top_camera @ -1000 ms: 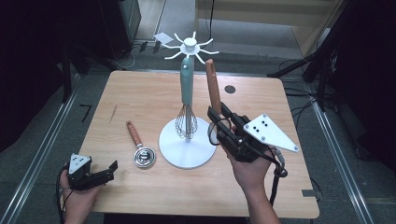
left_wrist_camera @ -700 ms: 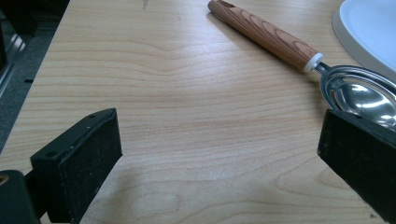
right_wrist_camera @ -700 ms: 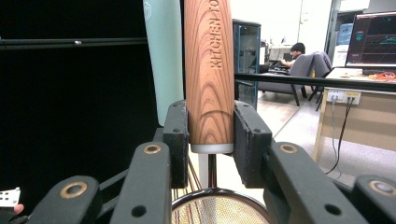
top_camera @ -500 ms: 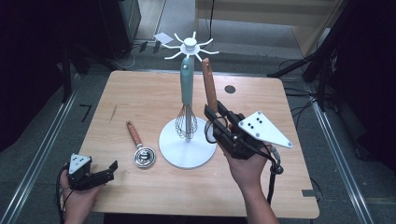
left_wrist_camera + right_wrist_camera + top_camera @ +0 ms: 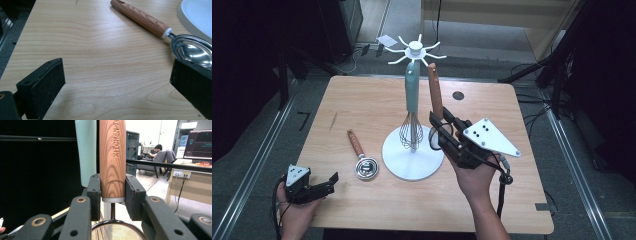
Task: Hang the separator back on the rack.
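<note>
Pale, matt wood-grain surface (image 5: 372, 100). Glossy white plastic-looking round-based utensil stand (image 5: 412, 155) with smooth pale-green post. Brown wood-grain strainer handle (image 5: 112, 157), smooth, lettered, ending in fine metal mesh. Polished, mirror-bright steel measuring spoon (image 5: 192, 51) with wooden handle and white collar. Matt black, slightly grainy gripper pads (image 5: 50, 85).

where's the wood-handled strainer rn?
High view: the strainer stands upright, handle up, clamped in the right gripper just right of the white stand, beside the hanging whisk. Right gripper view shows the jaws pressing its handle's lower end.
</note>
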